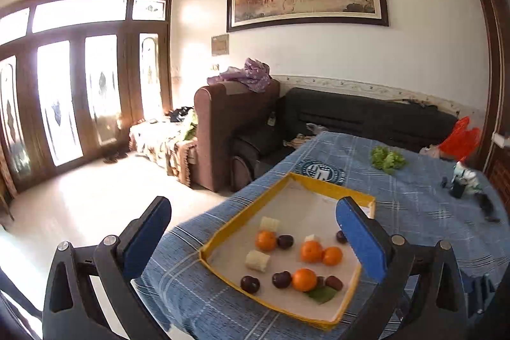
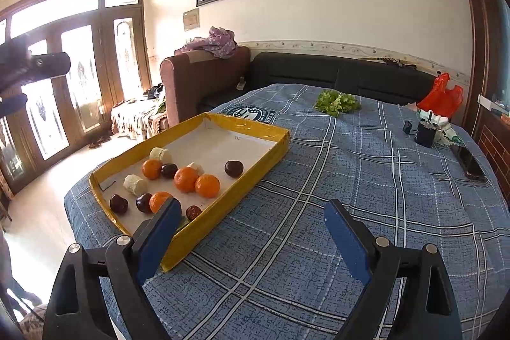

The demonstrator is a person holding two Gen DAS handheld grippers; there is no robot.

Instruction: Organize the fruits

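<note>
1. Woven blue checked cloth is covering the tabletop, looking matt and coarse.
2. The tray is showing glossy yellow tape on its walls and matt white paper inside.
3. The oranges are looking smooth and slightly shiny.
4. The right gripper is showing matt black plastic with blue pads.

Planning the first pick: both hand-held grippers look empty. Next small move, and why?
Probably ease the left hand-held gripper down over the nearest orange. Its jaws stand open and empty above the yellow tray, where the fruit lies mixed.
</note>
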